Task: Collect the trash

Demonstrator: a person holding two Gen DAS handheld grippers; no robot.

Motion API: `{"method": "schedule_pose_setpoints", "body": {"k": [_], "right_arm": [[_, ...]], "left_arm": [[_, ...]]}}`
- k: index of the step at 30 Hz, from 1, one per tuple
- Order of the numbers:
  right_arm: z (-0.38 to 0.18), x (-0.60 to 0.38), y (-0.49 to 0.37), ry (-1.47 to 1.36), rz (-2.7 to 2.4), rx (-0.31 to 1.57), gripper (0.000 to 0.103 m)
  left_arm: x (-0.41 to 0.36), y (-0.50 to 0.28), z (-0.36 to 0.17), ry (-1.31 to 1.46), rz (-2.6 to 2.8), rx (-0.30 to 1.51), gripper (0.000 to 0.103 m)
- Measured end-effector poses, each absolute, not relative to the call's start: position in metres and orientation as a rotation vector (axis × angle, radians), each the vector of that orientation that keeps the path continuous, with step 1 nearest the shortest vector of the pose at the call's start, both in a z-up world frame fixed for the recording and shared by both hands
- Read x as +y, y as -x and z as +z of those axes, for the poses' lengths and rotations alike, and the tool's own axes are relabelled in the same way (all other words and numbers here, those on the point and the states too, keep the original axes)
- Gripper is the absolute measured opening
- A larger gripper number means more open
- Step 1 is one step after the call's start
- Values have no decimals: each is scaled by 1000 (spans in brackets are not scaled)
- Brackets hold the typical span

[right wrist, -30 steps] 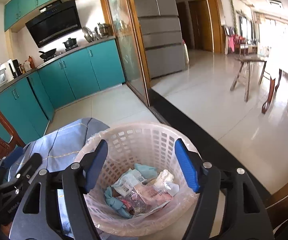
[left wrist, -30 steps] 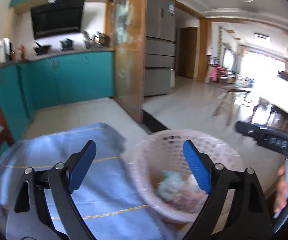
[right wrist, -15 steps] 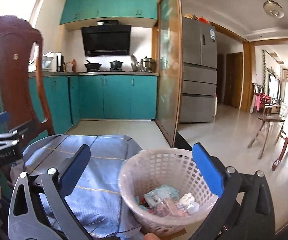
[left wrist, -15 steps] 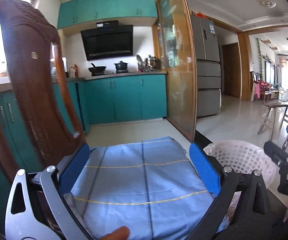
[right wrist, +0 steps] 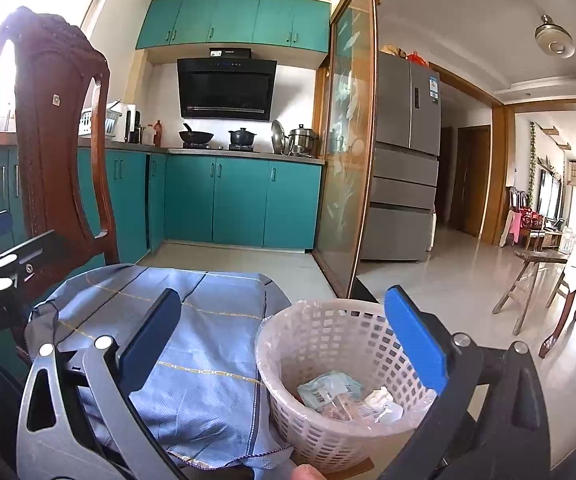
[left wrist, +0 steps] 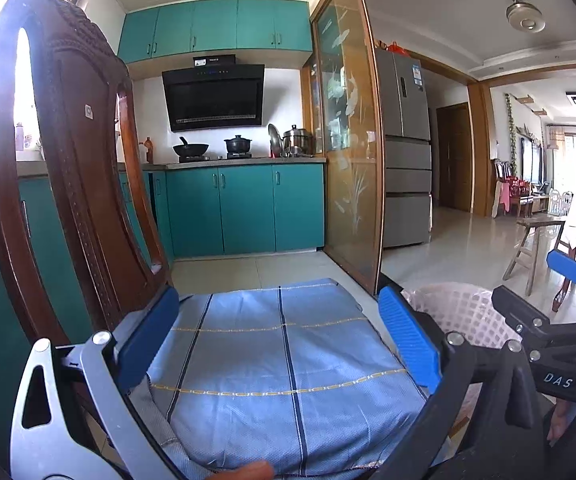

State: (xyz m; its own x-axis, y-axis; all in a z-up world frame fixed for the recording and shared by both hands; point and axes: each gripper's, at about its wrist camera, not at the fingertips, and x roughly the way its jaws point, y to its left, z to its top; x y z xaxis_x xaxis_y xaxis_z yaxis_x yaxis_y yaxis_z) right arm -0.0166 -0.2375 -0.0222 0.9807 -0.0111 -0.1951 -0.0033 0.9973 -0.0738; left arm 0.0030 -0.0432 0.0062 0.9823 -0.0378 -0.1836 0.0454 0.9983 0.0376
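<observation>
both jaws, on the left gripper (left wrist: 278, 344) and the right gripper (right wrist: 288, 336), now stand wide and empty, having swung up off the basket (right wrist: 327, 364), where the trash (right wrist: 347, 398) sits beside the blue cloth (right wrist: 192, 360), so collecting looks done.

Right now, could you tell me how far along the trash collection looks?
Done: wrappers and crumpled paper already lie in the white basket. In hand: nothing; the left tool and right tool both stand open and empty above the blue cloth. Left: no loose trash shows on the cloth, so the job looks nearly finished.
</observation>
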Motion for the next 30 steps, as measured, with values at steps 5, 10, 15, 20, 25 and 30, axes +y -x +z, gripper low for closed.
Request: {"method": "schedule_pose_setpoints", "body": {"k": [5, 10, 15, 20, 25, 30], "right_arm": [[-23, -235, 15, 63, 0, 202, 99], [-24, -232, 13, 70, 1, 203, 99], [-24, -230, 12, 73, 2, 203, 99], [-26, -231, 11, 67, 1, 205, 99], [-26, -230, 10, 68, 2, 209, 99], [-28, -229, 9, 72, 1, 210, 99]], "left_arm": [[-42, -5, 6, -34, -47, 196, 100], [-40, -7, 6, -31, -42, 194, 100], [-37, -8, 5, -25, -38, 199, 100], [-35, -10, 5, -20, -39, 204, 100], [-35, -11, 4, -23, -39, 207, 100], [-34, -12, 5, -22, -40, 208, 100]]}}
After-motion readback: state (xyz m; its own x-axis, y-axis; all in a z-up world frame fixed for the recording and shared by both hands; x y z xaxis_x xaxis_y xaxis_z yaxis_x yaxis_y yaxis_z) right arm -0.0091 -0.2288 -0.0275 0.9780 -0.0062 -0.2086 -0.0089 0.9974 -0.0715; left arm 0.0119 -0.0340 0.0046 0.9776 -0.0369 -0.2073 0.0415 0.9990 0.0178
